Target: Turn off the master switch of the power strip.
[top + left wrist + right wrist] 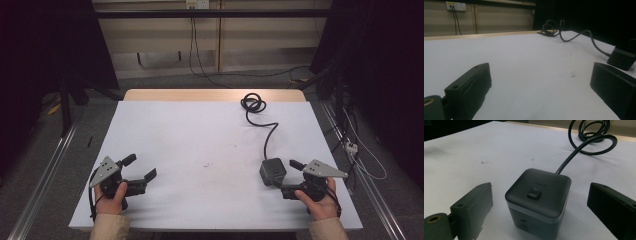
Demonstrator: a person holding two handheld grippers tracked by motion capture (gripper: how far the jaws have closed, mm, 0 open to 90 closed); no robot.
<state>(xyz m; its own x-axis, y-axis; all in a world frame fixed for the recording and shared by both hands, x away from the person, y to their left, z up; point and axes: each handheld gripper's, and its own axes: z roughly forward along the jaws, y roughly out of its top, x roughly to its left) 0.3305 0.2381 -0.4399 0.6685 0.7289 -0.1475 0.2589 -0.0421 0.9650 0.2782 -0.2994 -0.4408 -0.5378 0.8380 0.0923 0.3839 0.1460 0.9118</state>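
Dark cube power block [537,202] stands upright on white table [200,135], right side, between 2 spread jaws of right gripper [280,176], not touched. Left gripper [140,167] released, nothing inside. Cable [255,107] coiled behind.

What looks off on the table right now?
Little. The black cube socket stands upright between the open right gripper jaws, untouched. Its cable runs loosely to a coil at the far edge. Faint specks mark the table.
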